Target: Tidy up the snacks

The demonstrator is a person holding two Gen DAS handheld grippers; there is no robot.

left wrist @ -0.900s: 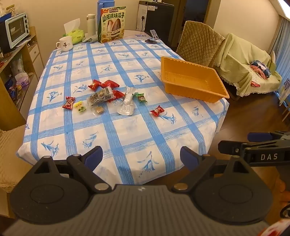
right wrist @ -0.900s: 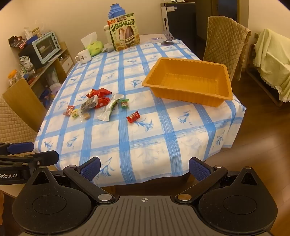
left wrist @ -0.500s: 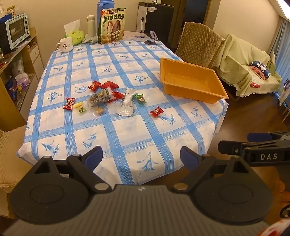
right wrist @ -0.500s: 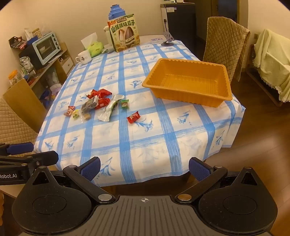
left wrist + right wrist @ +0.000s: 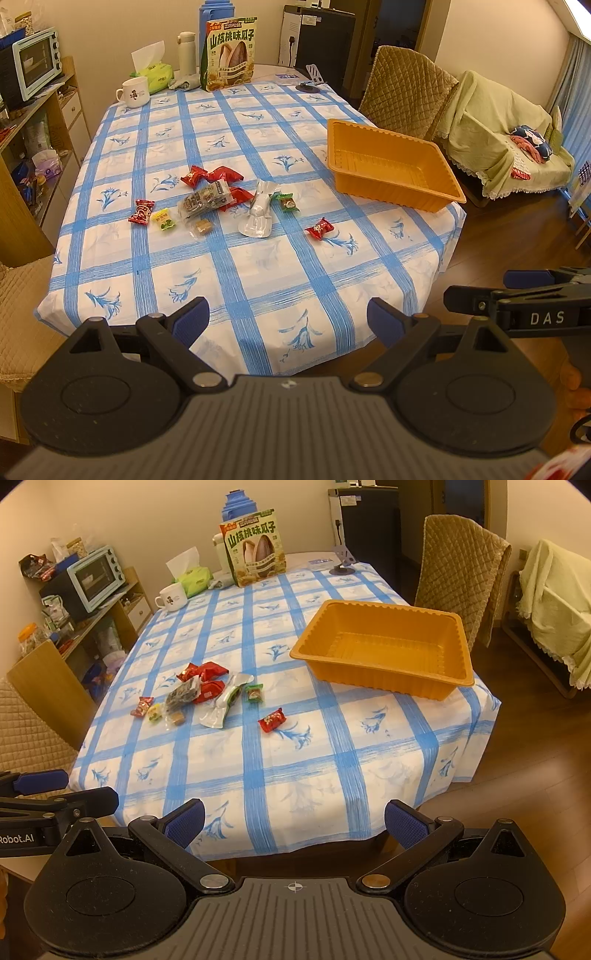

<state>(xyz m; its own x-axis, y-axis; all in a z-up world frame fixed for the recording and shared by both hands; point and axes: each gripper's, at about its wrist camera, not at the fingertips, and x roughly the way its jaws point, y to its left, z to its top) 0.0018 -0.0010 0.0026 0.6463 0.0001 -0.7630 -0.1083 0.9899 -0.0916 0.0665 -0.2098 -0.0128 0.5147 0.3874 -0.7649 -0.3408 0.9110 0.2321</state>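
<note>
Several wrapped snacks lie in a loose cluster on the blue-checked tablecloth [image 5: 236, 280]: red packets [image 5: 212, 175], a clear silver pouch [image 5: 258, 214], a green candy [image 5: 286, 202], a lone red candy [image 5: 319, 229] and a red candy at the left [image 5: 141, 211]. An empty orange tray [image 5: 391, 170] stands at the table's right edge; it also shows in the right wrist view [image 5: 388, 650]. My left gripper [image 5: 288, 319] is open and empty above the near table edge. My right gripper [image 5: 293, 821] is open and empty, also before the near edge. The lone red candy [image 5: 272, 720] lies nearest.
A large sunflower-seed box [image 5: 229, 53], a white mug [image 5: 133, 92], a tissue pack [image 5: 153, 70] and a thermos [image 5: 186, 48] stand at the table's far end. A padded chair [image 5: 406, 99] stands behind the tray. A shelf with a toaster oven [image 5: 35, 68] is at the left.
Both grippers have drifted very slightly; the view of the table shifts a little. Jaws stay open and the snacks and tray have not moved.
</note>
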